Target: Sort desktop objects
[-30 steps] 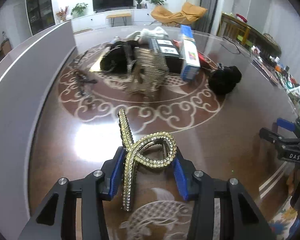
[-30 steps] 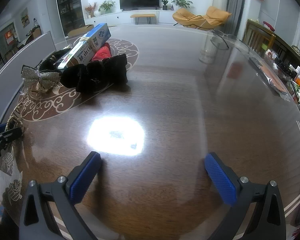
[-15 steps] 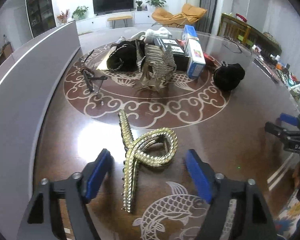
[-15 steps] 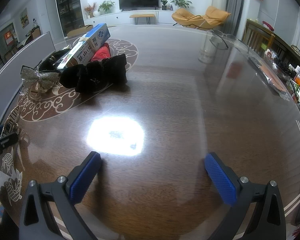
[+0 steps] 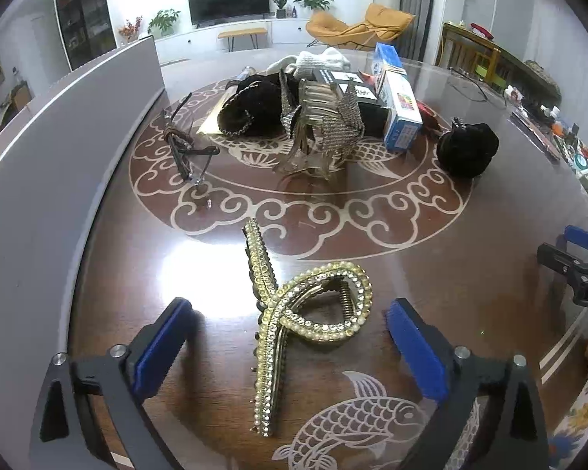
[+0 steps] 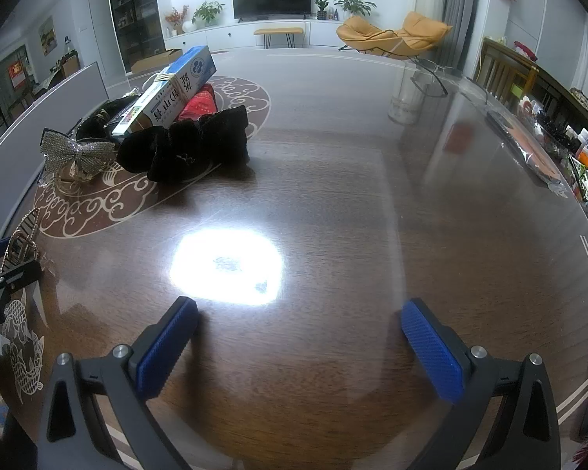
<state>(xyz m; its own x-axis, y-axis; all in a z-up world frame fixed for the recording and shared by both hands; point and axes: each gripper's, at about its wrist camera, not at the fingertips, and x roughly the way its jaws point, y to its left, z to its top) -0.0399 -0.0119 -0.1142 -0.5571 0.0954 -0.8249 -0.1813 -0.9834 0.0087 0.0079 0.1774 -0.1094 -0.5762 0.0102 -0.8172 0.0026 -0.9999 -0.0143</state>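
The left gripper (image 5: pixel 290 337) is opening its jaws, and the gold clip (image 5: pixel 294 317) is lying between them on the table (image 5: pixel 470 274), with neither blue pad touching it. To me that reads as a release: the clip is being left on bare wood close to the near edge, well apart from the heap further back, as if this spot is being made its own group. It is lying flat on its side, its long toothed arm pointing away towards the heap and the looped handle curling to the right.

The right gripper (image 6: pixel 298 340) is hovering wide open over empty table, with nothing between its pads; I would guess it is simply waiting its turn.

The heap is sitting on the round scroll pattern: a silver bow clip (image 5: pixel 321 125) standing on its teeth, a black scrunchie (image 5: pixel 466 149) off to the right, glasses (image 5: pixel 184 149) to the left, a white cloth at the back, and a blue box (image 6: pixel 168 94) propped aslant on the black items. These look unsorted as yet.

As for writing, the blue box is showing large Chinese characters along its side and a round blue emblem on its end, though I am not making out the words with confidence. A black card with white labels beside it is too small to read. The other gripper's body is showing the letters "DA" at the picture's edge.
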